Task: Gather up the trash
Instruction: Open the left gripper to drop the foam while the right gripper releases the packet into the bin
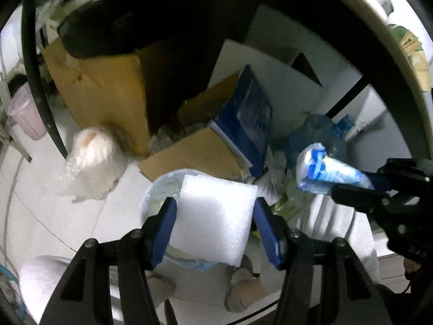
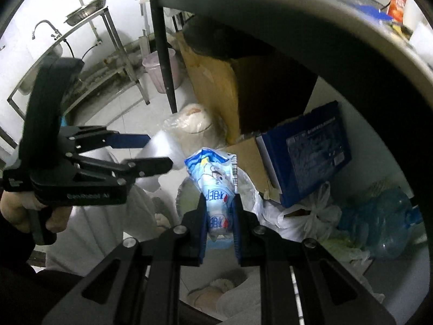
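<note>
My left gripper (image 1: pixel 214 211) is shut on a white foam sheet (image 1: pixel 213 219) and holds it above a lined trash bin (image 1: pixel 157 189). My right gripper (image 2: pixel 219 203) is shut on a blue-and-white plastic wrapper (image 2: pixel 213 173) above the same bin (image 2: pixel 186 192). The wrapper (image 1: pixel 324 170) and right gripper (image 1: pixel 351 189) show at the right of the left wrist view. The left gripper (image 2: pixel 159 149) with the foam (image 2: pixel 165 146) shows at the left of the right wrist view.
Cardboard boxes (image 1: pixel 108 94), a blue box (image 1: pixel 251 113), a white filled bag (image 1: pixel 92 162), a blue water jug (image 2: pixel 379 224) and white plastic bags (image 2: pixel 303 214) crowd the floor under a round table (image 2: pixel 324 13). A pink bin (image 2: pixel 159 67) and steel sink stand (image 2: pixel 89 40) are behind. Slippered feet are below.
</note>
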### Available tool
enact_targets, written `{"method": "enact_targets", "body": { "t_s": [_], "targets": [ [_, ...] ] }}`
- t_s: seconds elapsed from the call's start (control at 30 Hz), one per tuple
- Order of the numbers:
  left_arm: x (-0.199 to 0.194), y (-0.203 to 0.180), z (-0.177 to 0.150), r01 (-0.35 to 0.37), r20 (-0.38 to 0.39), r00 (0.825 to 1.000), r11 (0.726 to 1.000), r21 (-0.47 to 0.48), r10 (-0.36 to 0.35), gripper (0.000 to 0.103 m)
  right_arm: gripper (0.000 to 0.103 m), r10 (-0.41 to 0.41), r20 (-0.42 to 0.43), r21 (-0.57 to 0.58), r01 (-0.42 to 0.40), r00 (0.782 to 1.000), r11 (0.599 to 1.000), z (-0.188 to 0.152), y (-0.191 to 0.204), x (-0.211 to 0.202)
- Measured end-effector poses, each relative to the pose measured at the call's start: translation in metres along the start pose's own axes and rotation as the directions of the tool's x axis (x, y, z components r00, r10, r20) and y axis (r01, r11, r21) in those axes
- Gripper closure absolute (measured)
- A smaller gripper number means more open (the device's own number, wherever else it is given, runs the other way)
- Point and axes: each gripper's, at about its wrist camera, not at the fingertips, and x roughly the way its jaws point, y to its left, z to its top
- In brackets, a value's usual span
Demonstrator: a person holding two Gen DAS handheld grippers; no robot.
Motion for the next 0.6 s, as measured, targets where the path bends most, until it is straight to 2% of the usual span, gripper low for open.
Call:
{"method": "enact_targets", "body": {
  "t_s": [0.27,0.37,0.6],
  "targets": [
    [0.045,0.013,-0.003,-0.010,-0.112,0.994,0.997,-0.074,0.002,0.041,0.089,-0.002,-0.046,0.035,0.004,0.999,0.999,-0.001,-0.015,0.011],
    [0.054,0.014,-0.003,-0.011,-0.129,0.992,0.997,-0.073,0.002,0.034,0.089,-0.004,-0.059,0.033,0.006,0.998,0.999,0.001,-0.020,0.019],
    [0.058,0.023,-0.006,-0.018,-0.132,0.991,0.995,-0.099,0.005,0.032,0.089,-0.007,-0.077,0.027,0.009,0.997,1.000,0.010,-0.024,0.036]
  ]
}}
